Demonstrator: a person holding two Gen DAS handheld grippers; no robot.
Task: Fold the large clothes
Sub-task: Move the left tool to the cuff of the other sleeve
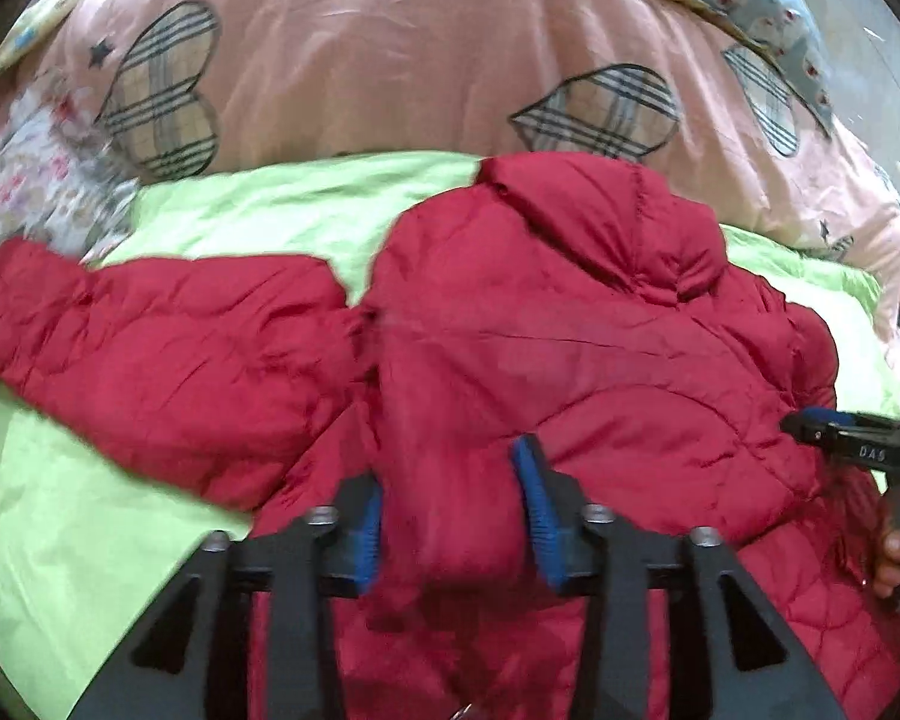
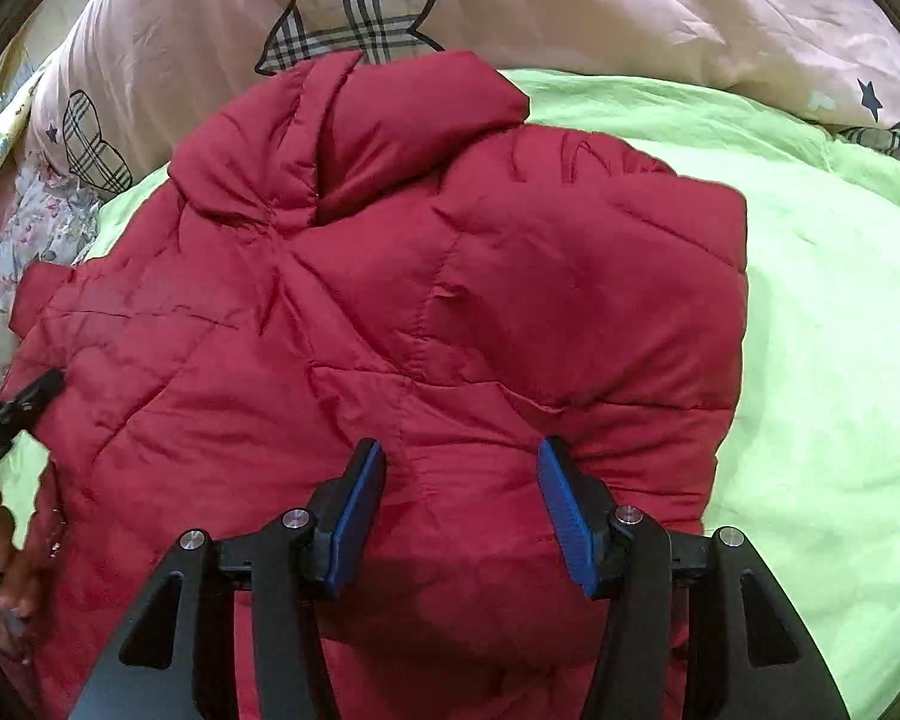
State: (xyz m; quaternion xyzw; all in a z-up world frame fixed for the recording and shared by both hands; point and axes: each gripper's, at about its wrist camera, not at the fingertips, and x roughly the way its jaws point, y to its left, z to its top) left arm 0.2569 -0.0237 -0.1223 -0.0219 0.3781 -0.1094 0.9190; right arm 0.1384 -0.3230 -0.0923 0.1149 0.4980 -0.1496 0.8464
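The red puffer jacket (image 2: 390, 312) lies back-up, mid-bed on the green sheet (image 2: 822, 360), hood toward the pink duvet (image 2: 570, 6); one sleeve is spread flat, probably for folding; the left gripper (image 1: 453, 516) and right gripper (image 2: 462, 510) both stand parted over bunched padding, gripping nothing.

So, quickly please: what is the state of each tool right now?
Left tool: open, red jacket fabric between its fingers, not gripped.
Right tool: open over the jacket, holding nothing.

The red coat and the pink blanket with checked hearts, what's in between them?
A strip of green sheet lies between the red coat and the pink blanket, seen in the left wrist view.
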